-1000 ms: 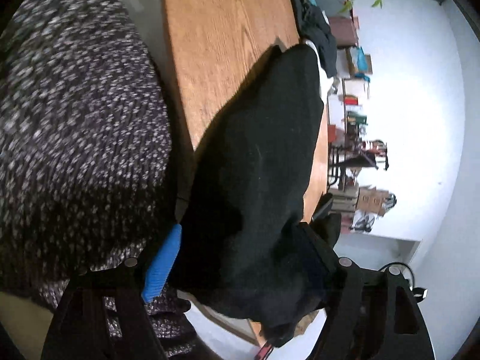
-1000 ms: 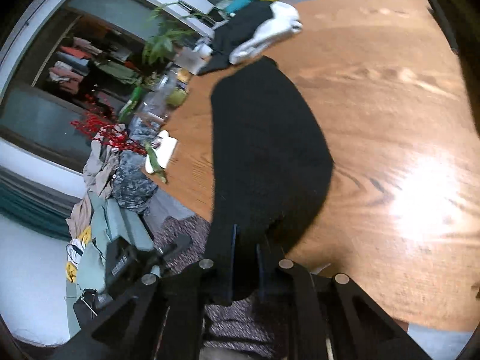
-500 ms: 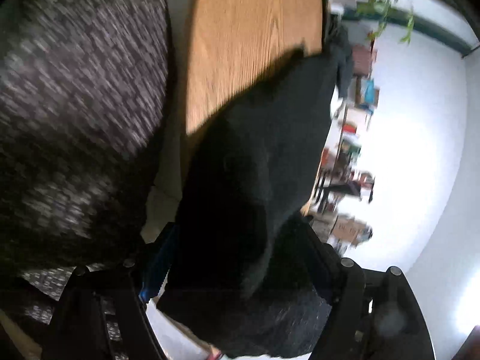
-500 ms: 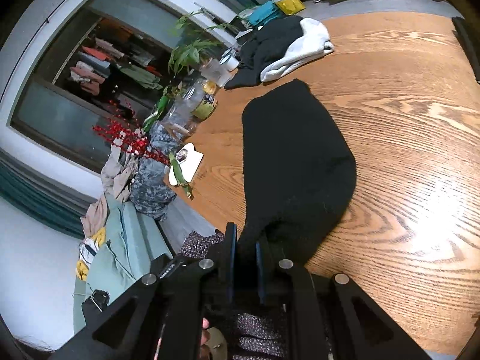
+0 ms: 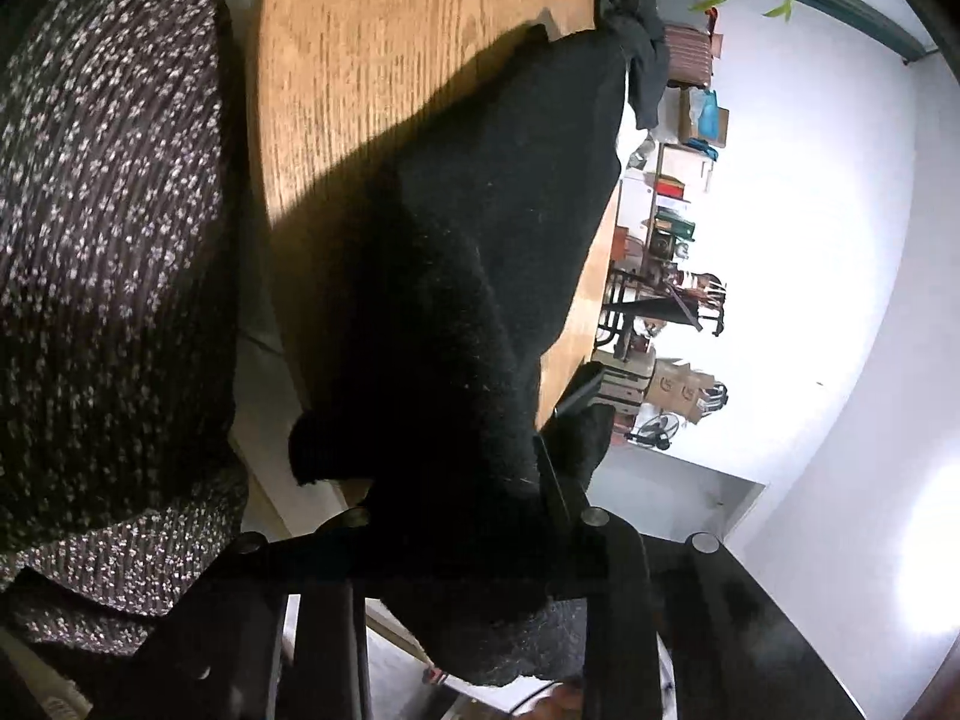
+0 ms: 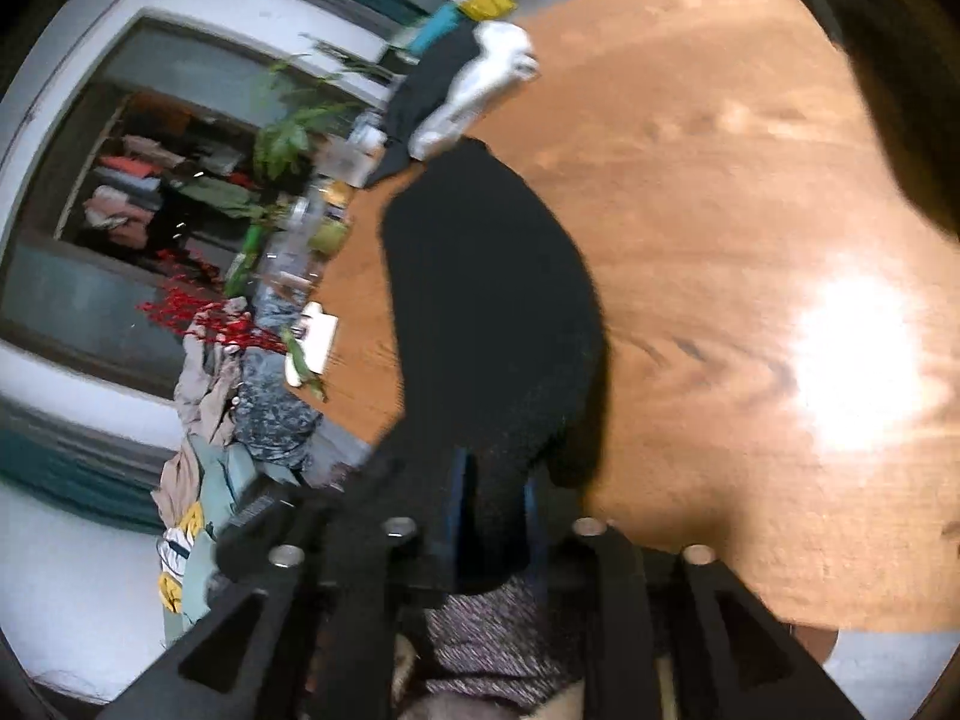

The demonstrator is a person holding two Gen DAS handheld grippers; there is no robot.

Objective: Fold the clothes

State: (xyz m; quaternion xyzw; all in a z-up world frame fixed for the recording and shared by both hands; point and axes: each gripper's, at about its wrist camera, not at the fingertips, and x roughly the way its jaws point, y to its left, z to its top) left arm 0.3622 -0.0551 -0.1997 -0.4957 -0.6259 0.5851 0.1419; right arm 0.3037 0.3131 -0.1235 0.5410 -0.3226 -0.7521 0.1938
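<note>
Both sets of jaws clamped on one black knit garment [image 6: 492, 324] at the near edge of the bench.

Right gripper [image 6: 489, 510]: its jaws pinch a narrow bunch of the black cloth between blue-edged pads, and from there the garment runs away across the wooden bench [image 6: 720, 192] in a long dark strip. Left gripper [image 5: 462, 516]: the cloth is heaped thick over its jaws and hides the pads, with one corner drooping off the bench edge. At the strip's far end a white garment [image 6: 480, 90] lies on dark clothes [image 6: 426, 102]. Beyond the bench edge sit a leafy plant [image 6: 288, 132] and red berries [image 6: 198, 318]. A speckled knit fabric [image 5: 108, 276] fills the left wrist view's left side.
</note>
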